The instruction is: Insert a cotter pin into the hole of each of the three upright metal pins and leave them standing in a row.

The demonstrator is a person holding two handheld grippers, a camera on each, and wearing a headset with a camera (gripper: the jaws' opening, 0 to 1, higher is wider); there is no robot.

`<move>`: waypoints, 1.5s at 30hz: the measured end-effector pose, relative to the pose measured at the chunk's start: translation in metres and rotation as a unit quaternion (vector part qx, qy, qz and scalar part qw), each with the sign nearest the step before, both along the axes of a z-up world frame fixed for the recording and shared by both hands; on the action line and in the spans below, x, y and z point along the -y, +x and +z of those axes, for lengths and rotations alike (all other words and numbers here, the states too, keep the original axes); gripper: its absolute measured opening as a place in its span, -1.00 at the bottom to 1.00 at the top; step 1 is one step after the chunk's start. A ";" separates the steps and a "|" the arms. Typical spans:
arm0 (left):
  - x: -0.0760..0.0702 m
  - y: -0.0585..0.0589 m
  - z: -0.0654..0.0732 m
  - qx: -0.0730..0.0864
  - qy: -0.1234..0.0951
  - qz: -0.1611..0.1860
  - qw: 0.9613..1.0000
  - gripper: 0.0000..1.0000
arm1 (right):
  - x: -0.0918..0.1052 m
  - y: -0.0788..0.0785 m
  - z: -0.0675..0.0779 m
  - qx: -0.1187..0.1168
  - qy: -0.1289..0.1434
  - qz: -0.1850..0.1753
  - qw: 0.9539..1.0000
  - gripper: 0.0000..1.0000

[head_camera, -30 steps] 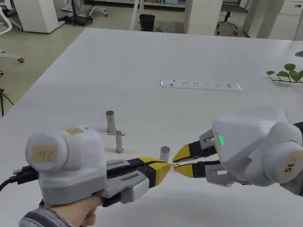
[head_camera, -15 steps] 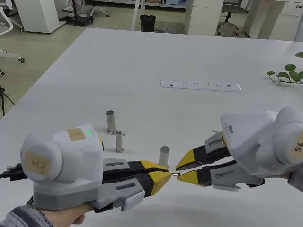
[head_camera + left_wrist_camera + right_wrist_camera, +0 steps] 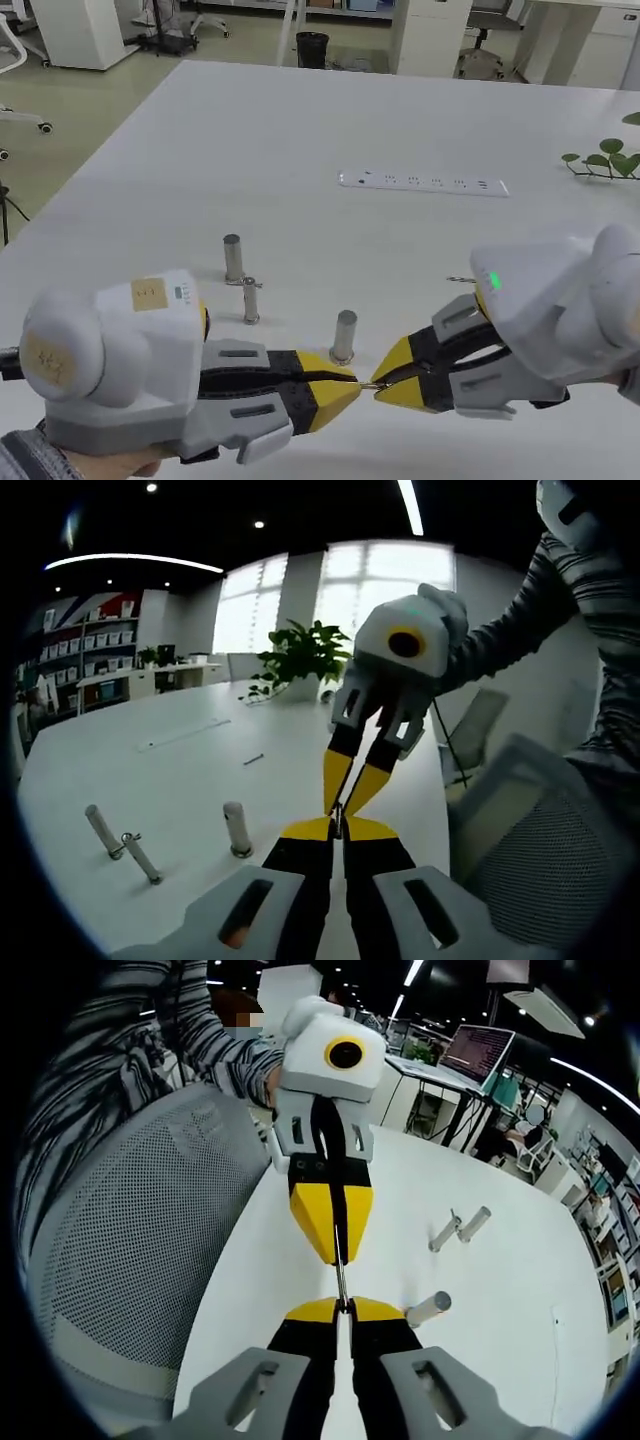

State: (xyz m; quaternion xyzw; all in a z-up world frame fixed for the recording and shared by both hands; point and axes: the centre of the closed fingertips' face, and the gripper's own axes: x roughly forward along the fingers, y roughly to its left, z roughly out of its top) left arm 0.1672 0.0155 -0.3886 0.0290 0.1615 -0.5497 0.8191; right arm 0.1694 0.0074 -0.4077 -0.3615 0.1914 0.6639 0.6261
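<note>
One of three upright metal pins, the middle pin (image 3: 251, 300), seems already fitted, while the far pin (image 3: 233, 258) and nearest pin (image 3: 344, 335) look bare; left gripper (image 3: 352, 386) and right gripper (image 3: 382, 386) both clamp a cotter pin (image 3: 341, 1278) tip to tip above the worktop's (image 3: 300, 130) near edge.

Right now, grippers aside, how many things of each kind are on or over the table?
Upright metal pins: 3
Cotter pins: 3 (one through the middle pin, one gripped by the left gripper and right gripper, one loose on the table)
Power strip: 1
Plant: 1
Total: 8
</note>
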 end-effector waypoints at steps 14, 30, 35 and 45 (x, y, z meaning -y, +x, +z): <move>-0.001 0.012 -0.007 0.016 0.023 0.038 0.999 -0.74 | 0.008 0.012 -0.003 0.025 -0.020 -0.015 0.999 -1.00; -0.018 0.056 -0.022 0.041 0.061 0.175 0.982 -0.50 | 0.035 0.062 -0.021 0.041 -0.050 -0.122 0.990 -1.00; -0.017 0.066 -0.029 0.034 0.061 0.199 0.978 -0.47 | 0.037 0.074 -0.028 0.050 -0.059 -0.128 0.989 -1.00; -0.014 0.082 -0.046 0.014 0.068 0.233 0.970 -0.49 | 0.039 0.090 -0.040 0.052 -0.072 -0.127 0.988 -1.00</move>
